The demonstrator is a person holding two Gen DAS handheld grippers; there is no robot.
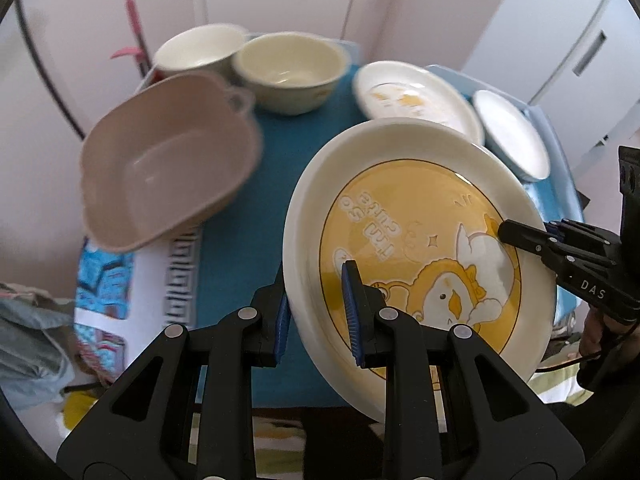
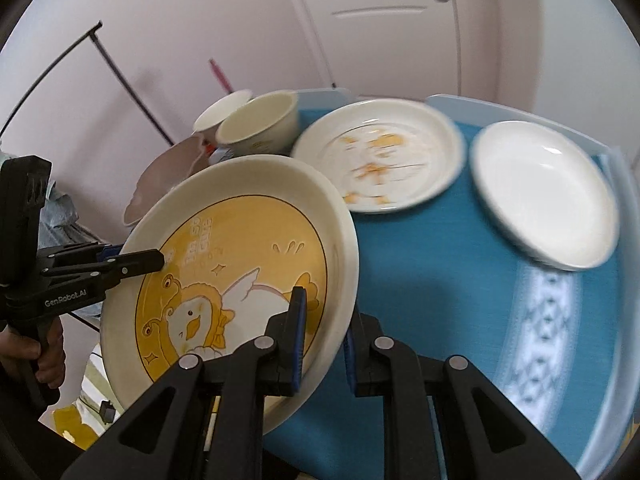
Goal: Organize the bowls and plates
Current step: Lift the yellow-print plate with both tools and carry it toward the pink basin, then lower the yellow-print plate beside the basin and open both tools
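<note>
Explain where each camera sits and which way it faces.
Left wrist: on the left gripper, looking forward over the blue table; its fingers straddle the yellow plate's rim; the right gripper shows at the right.
Right wrist: on the right gripper, facing the same table; the left gripper and a hand show.
Shared: yellow plate, bowls, white plates.
</note>
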